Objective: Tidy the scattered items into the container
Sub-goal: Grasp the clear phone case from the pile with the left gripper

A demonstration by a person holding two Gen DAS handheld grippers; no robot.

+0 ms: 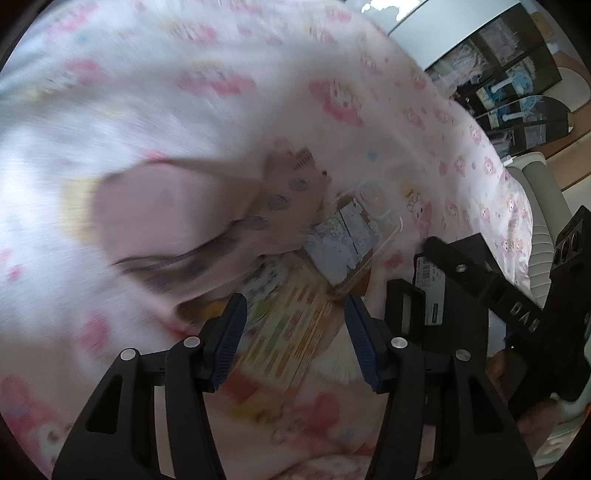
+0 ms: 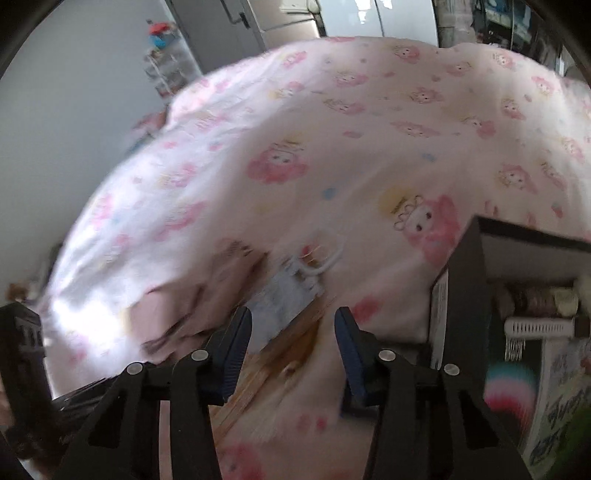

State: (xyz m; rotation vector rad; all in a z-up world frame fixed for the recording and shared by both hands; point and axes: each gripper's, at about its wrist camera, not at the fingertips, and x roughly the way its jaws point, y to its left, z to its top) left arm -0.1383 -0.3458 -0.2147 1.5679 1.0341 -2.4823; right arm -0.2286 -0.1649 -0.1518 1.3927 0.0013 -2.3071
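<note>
On a pink cartoon-print bedsheet (image 1: 258, 74) lie a pink fabric pouch (image 1: 177, 225), a clear phone case with a cartoon picture (image 1: 351, 232) and a colourful printed booklet (image 1: 288, 332). My left gripper (image 1: 293, 336) is open, its blue pads either side of the booklet, just above it. My right gripper (image 2: 291, 350) is open over the same booklet (image 2: 273, 373), with the phone case (image 2: 295, 284) and the pouch (image 2: 192, 295) ahead. A black box (image 2: 476, 295) at the right holds several items, a white comb (image 2: 539, 326) among them. The box also shows in the left wrist view (image 1: 432, 291).
The right gripper's body (image 1: 535, 314) crosses the left wrist view at the right, over the box. Dark shelves (image 1: 517, 74) and a pale chair (image 1: 543, 210) stand beyond the bed. A wall and wardrobe doors (image 2: 258, 22) lie behind the bed. Both views are motion-blurred.
</note>
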